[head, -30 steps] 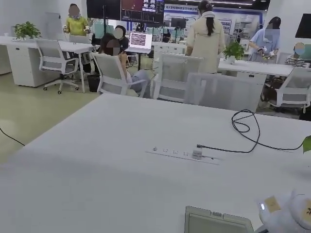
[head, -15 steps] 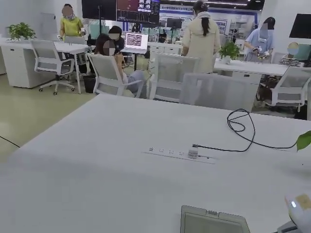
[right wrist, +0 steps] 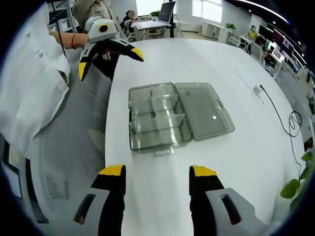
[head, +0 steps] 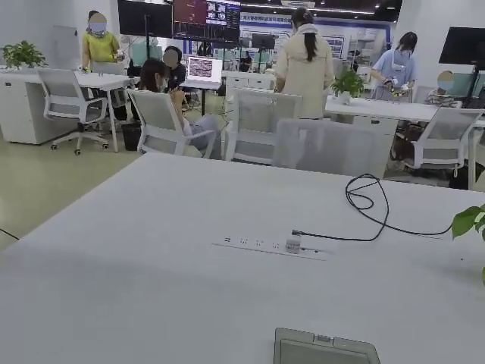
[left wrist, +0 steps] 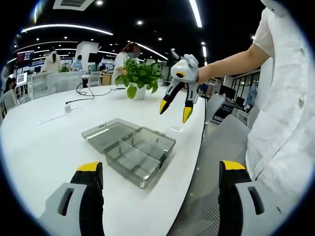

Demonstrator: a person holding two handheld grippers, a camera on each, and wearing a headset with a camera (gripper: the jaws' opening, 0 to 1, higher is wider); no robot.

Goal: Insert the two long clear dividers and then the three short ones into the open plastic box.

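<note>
While both jaw pairs gape empty, the open plastic box (right wrist: 156, 117) lies at twelve o'clock of the right gripper (right wrist: 157, 171) and eleven o'clock of the left gripper (left wrist: 160, 166).

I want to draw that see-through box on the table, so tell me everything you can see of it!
The plastic box is clear with a greyish tint, shallow and rectangular. It lies open on the white table near its edge, its hinged lid folded out flat beside it. Clear dividers inside split the base into several compartments, which look empty. Besides them, only the table touches it: the left hand-held gripper and right hand-held gripper hang open, apart from it.
</note>
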